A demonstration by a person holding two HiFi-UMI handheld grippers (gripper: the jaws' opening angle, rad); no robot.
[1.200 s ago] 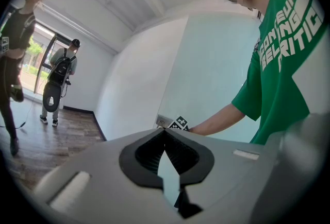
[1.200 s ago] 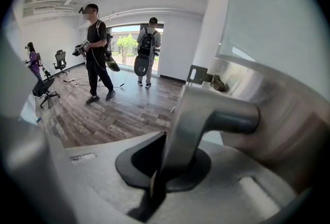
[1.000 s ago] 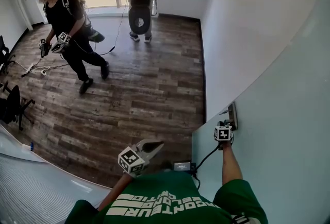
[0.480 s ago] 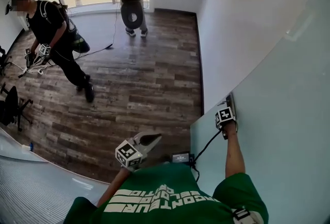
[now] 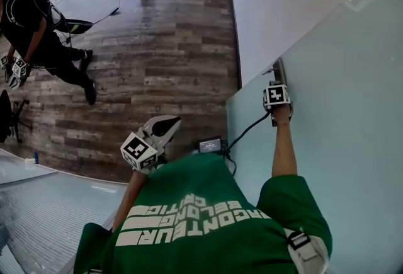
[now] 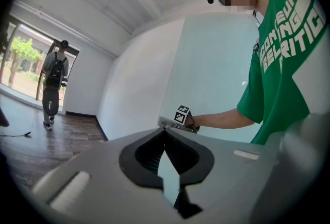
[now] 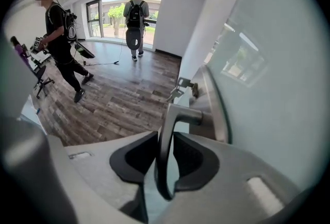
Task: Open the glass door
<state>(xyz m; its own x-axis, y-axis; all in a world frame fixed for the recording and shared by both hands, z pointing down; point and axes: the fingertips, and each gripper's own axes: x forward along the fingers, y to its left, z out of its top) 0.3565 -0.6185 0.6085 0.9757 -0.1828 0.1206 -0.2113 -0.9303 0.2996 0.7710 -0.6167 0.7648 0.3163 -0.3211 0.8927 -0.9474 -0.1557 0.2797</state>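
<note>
Looks like the letting-go step. At the right tongs point(image 7: 166, 140): jaws just been opening, now wide, with the silver metal lever handle point(image 7: 180, 114) standing between them but not squeezed. A thin gap on at least one side of the handle.

Carrying that handle, just beyond the right tongs: the pale blue-green frosted glass door point(image 7: 268, 63), filling the whole side to the right of those tongs. Seems already swung out, judging from the brown wooden floor point(image 7: 118, 99) showing past its free edge, ahead and to the left of the right tongs. Hard to tell how far.

At the left tongs point(image 6: 165, 134): tips together, holding nothing, well apart from the door and doing no work.

Far ahead of the right tongs: a person in black point(image 7: 61, 32) and a person with a backpack point(image 7: 135, 17), both well apart from the door.

Next, probably: draw the right tongs straight back off the handle, keeping the jaws wide so as not to catch the lever. Best done slowly, since a snag could tug the door. If more opening wanted, a gentle push on the glass near the handle instead.
</note>
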